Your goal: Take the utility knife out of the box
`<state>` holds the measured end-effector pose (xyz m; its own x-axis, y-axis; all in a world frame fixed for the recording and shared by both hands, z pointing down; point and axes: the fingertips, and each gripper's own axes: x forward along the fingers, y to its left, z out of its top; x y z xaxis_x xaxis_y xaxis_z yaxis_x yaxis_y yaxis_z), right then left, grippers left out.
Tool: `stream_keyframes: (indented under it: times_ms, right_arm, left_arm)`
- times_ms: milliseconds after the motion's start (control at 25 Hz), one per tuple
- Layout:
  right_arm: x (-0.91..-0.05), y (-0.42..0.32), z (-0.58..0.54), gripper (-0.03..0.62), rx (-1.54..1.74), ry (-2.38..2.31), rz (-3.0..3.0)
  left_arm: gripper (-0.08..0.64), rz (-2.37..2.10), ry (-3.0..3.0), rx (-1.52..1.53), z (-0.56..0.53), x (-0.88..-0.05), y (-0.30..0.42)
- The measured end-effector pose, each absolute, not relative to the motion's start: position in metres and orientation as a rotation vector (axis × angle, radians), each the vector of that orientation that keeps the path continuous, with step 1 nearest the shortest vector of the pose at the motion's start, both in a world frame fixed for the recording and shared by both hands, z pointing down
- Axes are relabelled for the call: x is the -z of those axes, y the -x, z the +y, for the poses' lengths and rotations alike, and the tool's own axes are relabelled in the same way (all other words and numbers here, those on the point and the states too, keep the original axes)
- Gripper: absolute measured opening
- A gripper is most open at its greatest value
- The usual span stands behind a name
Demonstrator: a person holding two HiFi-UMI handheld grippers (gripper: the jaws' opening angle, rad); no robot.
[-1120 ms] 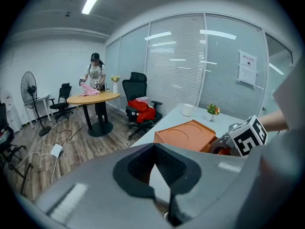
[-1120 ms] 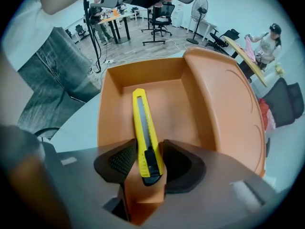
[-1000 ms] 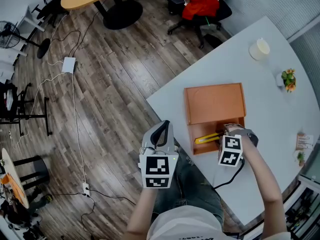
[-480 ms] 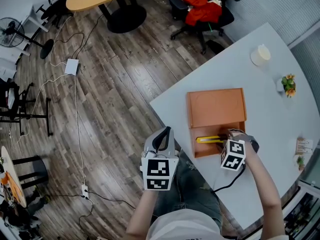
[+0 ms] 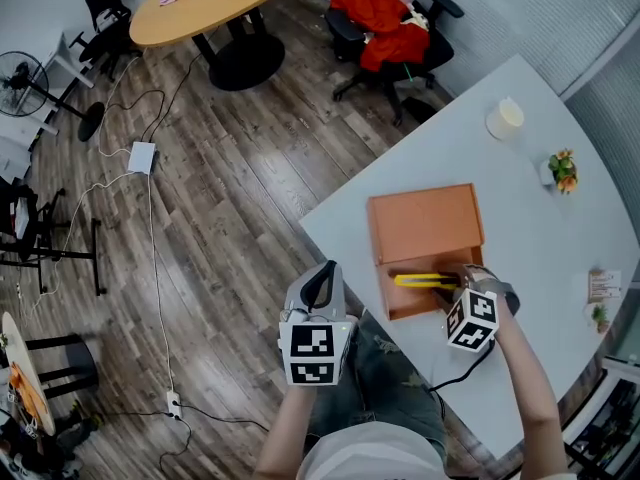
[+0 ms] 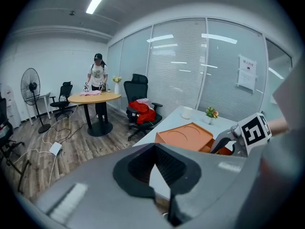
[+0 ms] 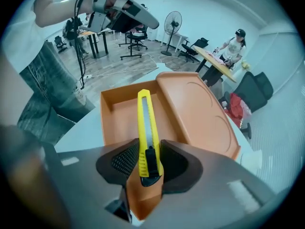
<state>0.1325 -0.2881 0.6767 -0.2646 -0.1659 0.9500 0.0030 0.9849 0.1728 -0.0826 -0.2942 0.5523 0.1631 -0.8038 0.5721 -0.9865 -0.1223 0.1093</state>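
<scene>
A yellow utility knife (image 7: 146, 128) with a black slider is clamped between the jaws of my right gripper (image 7: 148, 162), its blade end pointing out over the open orange box (image 7: 124, 116). In the head view the knife (image 5: 425, 281) hovers across the box's open tray (image 5: 405, 296), held by the right gripper (image 5: 458, 290) at the tray's right end. The box's hinged lid (image 5: 424, 225) lies open behind the tray. My left gripper (image 5: 318, 288) hangs off the table's near-left edge, shut and holding nothing.
The white table (image 5: 540, 198) carries a white cup (image 5: 505, 118), a small potted plant (image 5: 562, 169) and a small card (image 5: 603, 285) at the right. An office chair with red clothing (image 5: 392, 16) and a round wooden table (image 5: 215, 1) stand on the wood floor beyond.
The right gripper has lifted the knife a little higher over the tray and shifted slightly right. The left gripper has stayed put off the table edge.
</scene>
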Motion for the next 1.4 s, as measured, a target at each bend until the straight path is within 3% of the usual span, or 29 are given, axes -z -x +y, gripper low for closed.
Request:
stream_keyframes:
  times_ms: [920, 1400]
  right_arm:
    - [-0.551, -0.135, -0.318, 0.169, -0.171, -0.856, -2.195]
    - [-0.475, -0.139, -0.327, 0.17, -0.188, -1.236, -2.29]
  left_arm:
    - [0.0, -1.71, -2.198, -0.399, -0.312, -0.475, 0.069]
    - [0.0, -1.694, -2.32, -0.334, -0.322, -0.434, 0.056]
